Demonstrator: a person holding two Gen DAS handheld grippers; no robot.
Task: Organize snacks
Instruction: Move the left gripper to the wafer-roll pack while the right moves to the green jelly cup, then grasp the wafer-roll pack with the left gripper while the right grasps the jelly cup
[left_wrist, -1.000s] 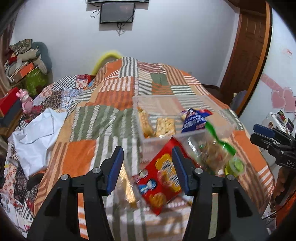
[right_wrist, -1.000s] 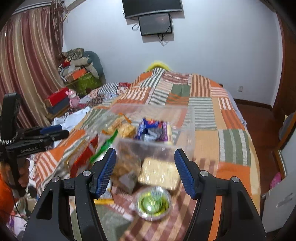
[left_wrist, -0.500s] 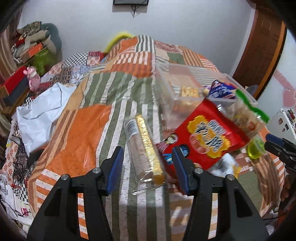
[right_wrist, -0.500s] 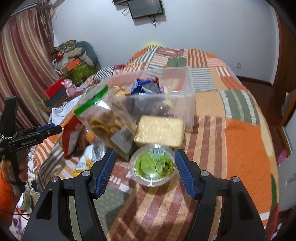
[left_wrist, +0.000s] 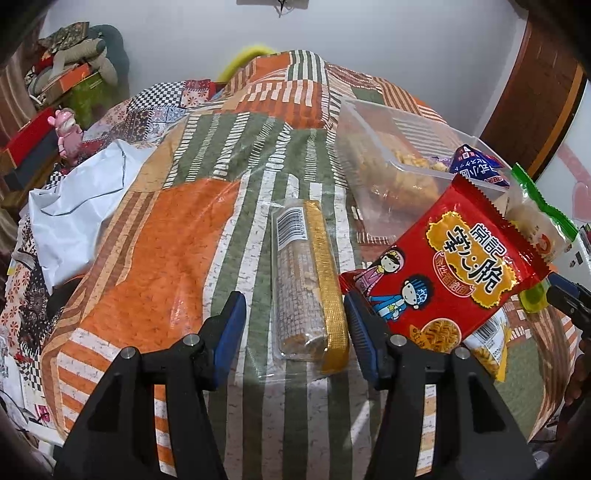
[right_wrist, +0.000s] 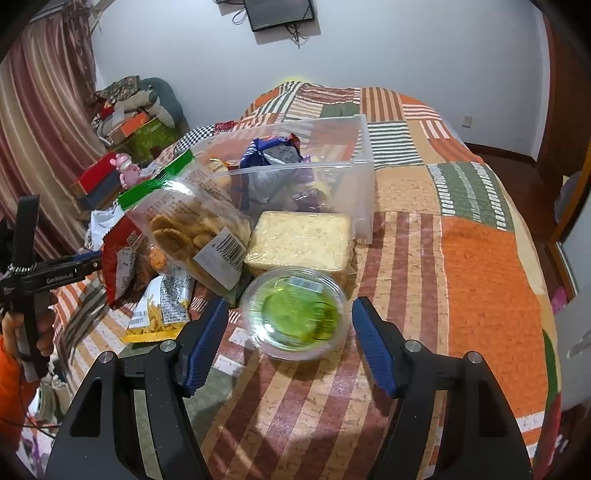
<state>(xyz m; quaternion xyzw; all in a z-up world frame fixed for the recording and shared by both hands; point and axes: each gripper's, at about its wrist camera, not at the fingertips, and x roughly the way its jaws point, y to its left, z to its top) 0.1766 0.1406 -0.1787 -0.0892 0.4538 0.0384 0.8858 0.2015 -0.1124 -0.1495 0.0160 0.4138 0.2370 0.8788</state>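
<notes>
My left gripper (left_wrist: 293, 325) is open, its jaws on either side of the near end of a long clear pack of wafers with a gold strip (left_wrist: 306, 273) lying on the bed. A red noodle-snack bag (left_wrist: 450, 273) leans to its right. My right gripper (right_wrist: 288, 328) is open around a round clear cup with green contents (right_wrist: 295, 314). Behind it lie a flat pack of pale crackers (right_wrist: 301, 240) and a green-topped cookie bag (right_wrist: 195, 225). A clear plastic bin (right_wrist: 364, 162) holds a blue bag (right_wrist: 273, 151) and other snacks; the bin also shows in the left wrist view (left_wrist: 369, 122).
The snacks lie on a patchwork quilt (left_wrist: 155, 236) on a bed. A small yellow snack bag (right_wrist: 162, 310) lies left of the cup. White cloth (left_wrist: 74, 206) and boxes pile up at the bed's left side. The left gripper shows in the right wrist view (right_wrist: 55, 275).
Both grippers have moved lower and closer. The left one swung left from the red bag to the wafer pack. The right one now brackets the green cup.
</notes>
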